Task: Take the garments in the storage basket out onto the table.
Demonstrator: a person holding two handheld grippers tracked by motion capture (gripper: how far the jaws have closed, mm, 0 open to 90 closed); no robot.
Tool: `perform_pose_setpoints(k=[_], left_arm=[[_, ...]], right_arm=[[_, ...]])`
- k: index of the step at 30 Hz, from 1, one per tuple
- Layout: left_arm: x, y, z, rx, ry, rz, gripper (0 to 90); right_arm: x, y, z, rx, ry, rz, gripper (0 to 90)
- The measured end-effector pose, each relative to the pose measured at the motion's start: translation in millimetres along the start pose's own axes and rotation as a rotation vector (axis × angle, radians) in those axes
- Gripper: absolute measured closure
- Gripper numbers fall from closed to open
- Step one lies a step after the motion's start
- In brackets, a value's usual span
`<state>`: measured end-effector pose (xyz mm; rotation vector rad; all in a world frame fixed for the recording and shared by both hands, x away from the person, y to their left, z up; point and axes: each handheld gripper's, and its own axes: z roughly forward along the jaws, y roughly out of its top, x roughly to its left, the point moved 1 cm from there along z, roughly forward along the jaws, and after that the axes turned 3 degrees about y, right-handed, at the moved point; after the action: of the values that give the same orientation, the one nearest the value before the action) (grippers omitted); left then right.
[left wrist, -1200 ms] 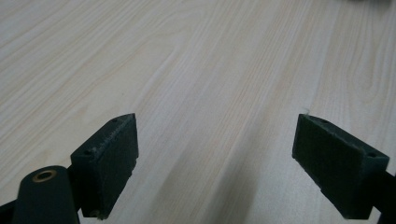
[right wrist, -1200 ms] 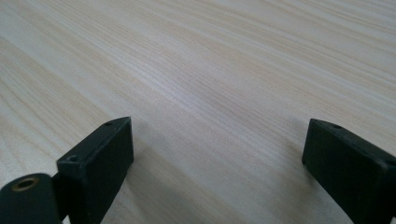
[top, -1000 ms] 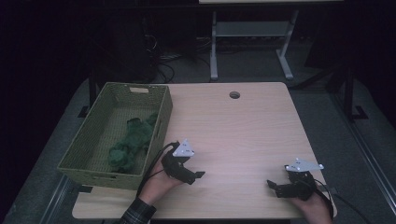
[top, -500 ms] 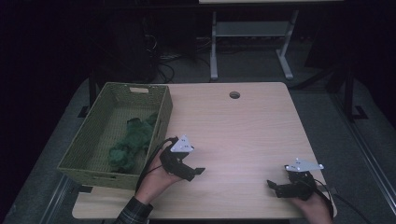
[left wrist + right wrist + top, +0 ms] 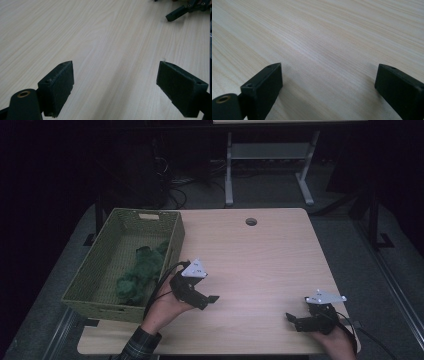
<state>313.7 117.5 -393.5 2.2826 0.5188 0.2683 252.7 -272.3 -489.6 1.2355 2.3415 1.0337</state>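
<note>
Pale wooden table [image 5: 260, 255], both tools wide apart, perhaps unlabelled.

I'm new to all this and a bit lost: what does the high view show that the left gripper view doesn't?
High view alone: the green woven basket with dark green cloth inside, the round hole in the table, and the person's left hand. Left gripper view alone: a close look at the left gripper, jaws wide apart, nothing between them. Both: the wooden table and the right gripper.
</note>
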Motion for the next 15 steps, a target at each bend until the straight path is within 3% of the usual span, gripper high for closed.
perform_pose_setpoints(k=[15], left_arm=[[15.2, 15.5, -15.2, -0.015, -0.006, 0.007, 13.8]], right_arm=[[-0.1, 0.4, 0.3, 0.001, 0.000, -0.002, 6.8]])
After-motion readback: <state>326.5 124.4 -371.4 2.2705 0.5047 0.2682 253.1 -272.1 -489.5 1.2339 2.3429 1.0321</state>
